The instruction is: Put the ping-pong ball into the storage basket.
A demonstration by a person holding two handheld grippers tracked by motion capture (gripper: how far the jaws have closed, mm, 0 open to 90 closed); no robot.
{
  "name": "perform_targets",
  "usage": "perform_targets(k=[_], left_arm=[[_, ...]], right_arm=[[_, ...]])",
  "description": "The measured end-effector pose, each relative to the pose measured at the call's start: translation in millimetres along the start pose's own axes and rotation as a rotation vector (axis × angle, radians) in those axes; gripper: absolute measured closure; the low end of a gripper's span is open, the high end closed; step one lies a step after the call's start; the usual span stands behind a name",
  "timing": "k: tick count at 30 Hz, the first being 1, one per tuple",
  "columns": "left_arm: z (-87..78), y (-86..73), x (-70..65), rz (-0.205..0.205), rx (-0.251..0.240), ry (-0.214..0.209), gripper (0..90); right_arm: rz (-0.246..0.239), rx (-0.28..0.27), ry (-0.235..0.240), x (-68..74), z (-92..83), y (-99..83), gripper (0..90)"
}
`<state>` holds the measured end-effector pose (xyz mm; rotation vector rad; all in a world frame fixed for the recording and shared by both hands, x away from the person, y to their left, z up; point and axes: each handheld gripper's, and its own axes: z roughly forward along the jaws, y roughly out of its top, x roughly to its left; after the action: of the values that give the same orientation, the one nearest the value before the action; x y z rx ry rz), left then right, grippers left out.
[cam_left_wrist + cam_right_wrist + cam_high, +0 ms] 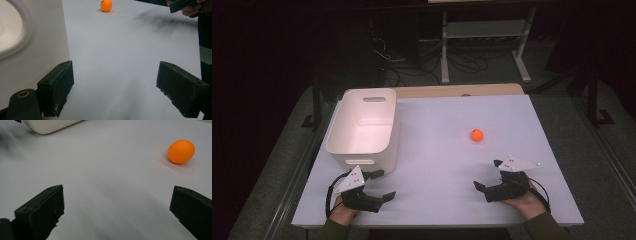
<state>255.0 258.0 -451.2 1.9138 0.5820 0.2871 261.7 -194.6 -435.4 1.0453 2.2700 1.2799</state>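
An orange ball (476, 134) lies on the white table (447, 150), right of centre; it also appears far off as the ball (106, 5) and as the ball (181, 151) at upper right. A white bin (364, 125) stands at the left, upright and hollow. My left gripper (382, 185) rests near the front left corner, just in front of the bin, jaws open with nothing between them (115, 87). My right gripper (487, 174) sits at the front right, below the ball, jaws wide open and holding nothing (117, 207).
The bin's wall (30, 50) stands close on the left of my left gripper. The bin's base (47, 126) lies far across the table. Beyond the table's far edge are a wooden strip (457, 90), a white shelf frame (484, 45) and cables on the floor.
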Motion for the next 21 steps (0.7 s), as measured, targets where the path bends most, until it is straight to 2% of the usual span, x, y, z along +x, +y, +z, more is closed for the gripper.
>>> perform_targets(k=[21], left_arm=[[-0.5,-0.2,0.3,-0.007,-0.005,-0.002,14.1]], right_arm=[[-0.008,0.003,-0.007,0.7,0.4,2.4,0.0]])
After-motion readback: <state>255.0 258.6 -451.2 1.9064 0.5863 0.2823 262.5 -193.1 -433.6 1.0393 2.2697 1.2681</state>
